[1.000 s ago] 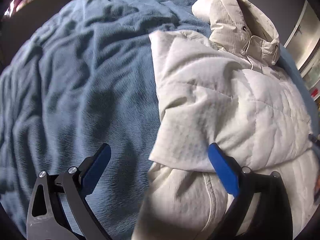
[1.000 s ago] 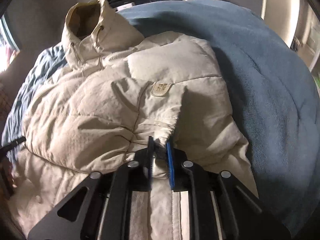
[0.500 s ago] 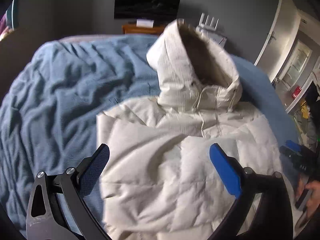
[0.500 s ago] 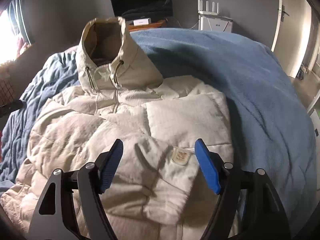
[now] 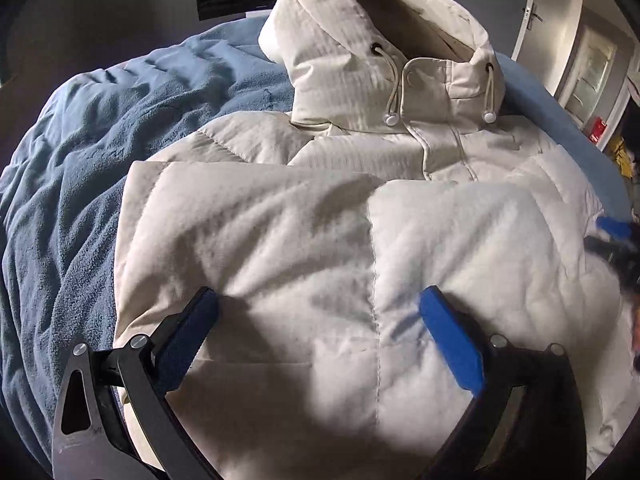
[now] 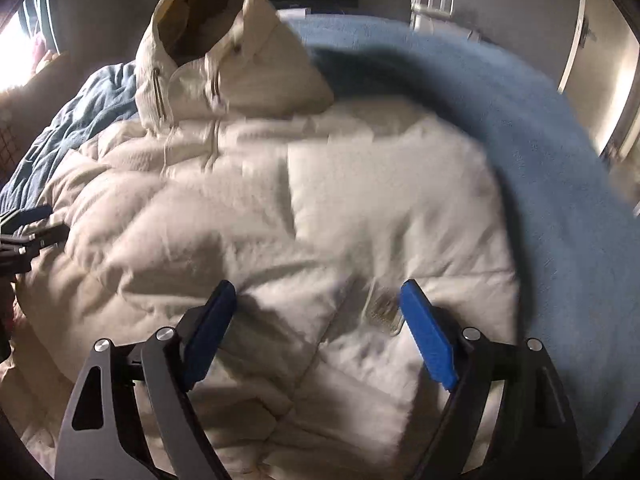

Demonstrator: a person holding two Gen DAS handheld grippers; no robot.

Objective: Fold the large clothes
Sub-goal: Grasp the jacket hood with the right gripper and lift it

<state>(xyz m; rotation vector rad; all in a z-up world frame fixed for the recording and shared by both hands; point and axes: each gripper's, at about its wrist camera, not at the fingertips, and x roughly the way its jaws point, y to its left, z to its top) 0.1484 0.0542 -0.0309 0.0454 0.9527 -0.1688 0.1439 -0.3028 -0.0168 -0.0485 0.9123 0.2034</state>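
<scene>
The cream puffer jacket [image 5: 320, 240] lies front-up across the blue blanket [image 5: 80, 152] on the bed, hood [image 5: 360, 40] toward twelve o'clock, so its length runs straight away from me and both sides sit within reach. Both sleeves are folded in over the chest, the one with the small patch [image 6: 384, 312] on the right; that narrows the jacket to a rectangle that I judge is ready for a fold along its length.

My left claw [image 5: 318, 322] hangs above the lower body, jaws wide apart with nothing between them, only quilted fabric beneath. My right claw [image 6: 316, 312] hovers over the patched sleeve, its jaws opening and gripping nothing; the sleeve lies loose under them. In the left view, the right claw's tip shows at three o'clock, blurred.

Keeping both claws empty and spread over the near half makes sense to me: I judge the next hold belongs at the hem, toward six o'clock, mostly out of view.
</scene>
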